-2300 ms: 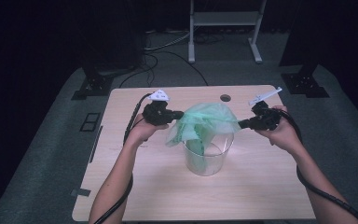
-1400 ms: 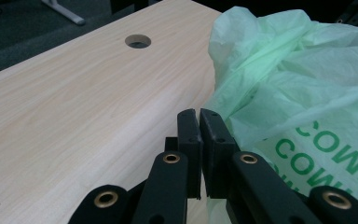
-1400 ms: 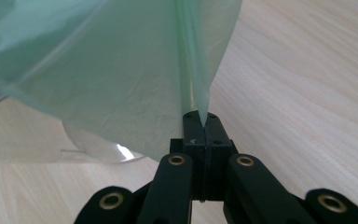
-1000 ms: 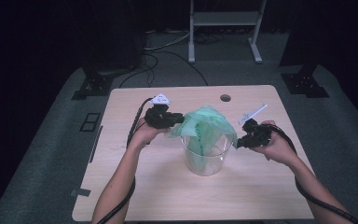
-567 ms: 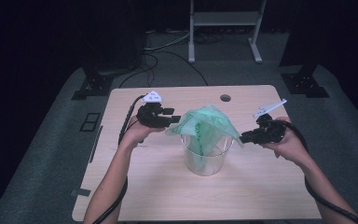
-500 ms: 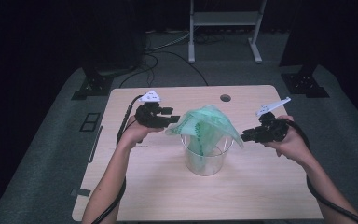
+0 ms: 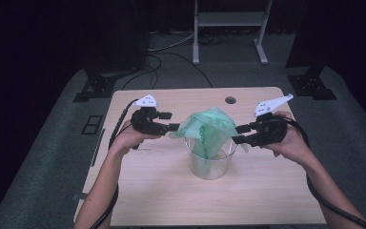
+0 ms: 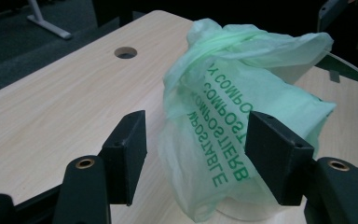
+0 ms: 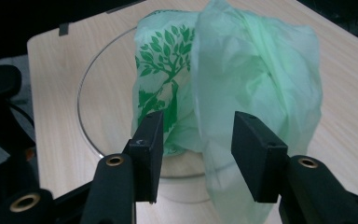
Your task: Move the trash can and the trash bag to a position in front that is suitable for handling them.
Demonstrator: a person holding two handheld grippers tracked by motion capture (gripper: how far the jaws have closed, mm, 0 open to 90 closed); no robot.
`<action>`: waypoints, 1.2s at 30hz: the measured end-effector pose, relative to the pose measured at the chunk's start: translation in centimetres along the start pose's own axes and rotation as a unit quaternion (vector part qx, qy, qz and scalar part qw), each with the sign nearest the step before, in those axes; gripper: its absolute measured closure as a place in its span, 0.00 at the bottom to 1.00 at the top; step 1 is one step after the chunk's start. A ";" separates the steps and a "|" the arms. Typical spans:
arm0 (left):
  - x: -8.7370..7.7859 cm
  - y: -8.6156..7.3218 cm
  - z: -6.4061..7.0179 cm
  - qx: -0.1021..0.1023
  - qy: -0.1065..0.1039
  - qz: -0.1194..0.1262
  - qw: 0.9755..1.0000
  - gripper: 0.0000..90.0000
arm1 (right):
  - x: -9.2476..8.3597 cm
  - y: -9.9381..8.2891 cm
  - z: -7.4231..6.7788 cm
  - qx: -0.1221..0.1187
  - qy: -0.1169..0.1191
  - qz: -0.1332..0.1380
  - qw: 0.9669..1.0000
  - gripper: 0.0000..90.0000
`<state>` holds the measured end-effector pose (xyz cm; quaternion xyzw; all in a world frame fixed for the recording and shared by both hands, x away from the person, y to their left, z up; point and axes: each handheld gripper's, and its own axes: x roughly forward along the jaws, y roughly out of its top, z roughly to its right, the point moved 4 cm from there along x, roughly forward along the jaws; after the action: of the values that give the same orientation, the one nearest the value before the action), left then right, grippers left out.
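Lining a clear round container (image 7: pixel 209 162) with a green compostable bag (image 7: pixel 208 128): the bag is sitting bunched in and above the container's mouth, mid-worktop (image 7: pixel 138 200). The left claw (image 7: pixel 171 127) and right claw (image 7: pixel 237 134), on either side of the container, have just been opening and are gripping nothing, the film slack between their pads. The next move probably calls for re-gripping the bag's edges and folding them over the rim.

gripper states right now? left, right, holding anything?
Left gripper: open, jaws just opening, off the green bag.
Right gripper: open, just opening, holding nothing.
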<state>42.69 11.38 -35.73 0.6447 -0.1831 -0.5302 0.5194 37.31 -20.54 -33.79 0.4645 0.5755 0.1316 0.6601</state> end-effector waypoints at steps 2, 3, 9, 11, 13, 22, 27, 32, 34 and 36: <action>-0.1 0.0 0.1 0.003 -0.004 0.000 1.000 0.41 | 0.6 0.5 -0.3 -0.013 -0.004 -0.002 1.000 0.60; -0.2 0.0 0.2 0.003 -0.006 -0.001 1.000 0.41 | 0.9 0.7 -0.4 -0.015 -0.005 -0.004 1.000 0.60; -0.7 -0.2 0.4 0.005 -0.018 0.005 1.000 0.37 | 2.6 1.1 0.1 -0.013 -0.033 -0.031 0.999 0.86; -0.7 -0.2 0.6 0.006 -0.023 0.006 1.000 0.37 | 2.8 1.1 0.1 -0.016 -0.046 -0.039 0.998 1.00; -0.7 -0.2 0.7 0.009 -0.025 0.005 1.000 0.37 | 2.6 1.2 -0.1 -0.019 -0.047 -0.033 0.998 1.00; -0.7 0.1 1.4 0.018 -0.036 0.002 0.999 0.34 | -1.2 2.0 -2.6 -0.040 -0.001 0.023 0.999 1.00; -0.1 0.4 1.7 0.026 -0.039 0.005 0.999 0.33 | -2.1 1.2 -3.7 -0.051 0.022 0.024 0.998 1.00; 0.9 0.7 1.7 0.039 -0.039 0.003 0.999 0.34 | -2.2 -0.1 -4.0 -0.052 0.065 0.020 0.996 1.00; 1.3 0.8 1.7 0.039 -0.038 0.001 0.999 0.35 | -2.6 -0.3 -3.9 -0.047 0.074 0.031 0.996 1.00; 1.5 0.9 1.6 0.041 -0.038 0.001 0.998 0.37 | -3.1 -0.5 -3.7 -0.042 0.076 0.043 0.995 1.00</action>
<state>42.09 9.06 -35.54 0.6444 -0.2250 -0.5459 0.4860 32.95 -21.32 -31.79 0.4491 0.5974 0.2184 0.6275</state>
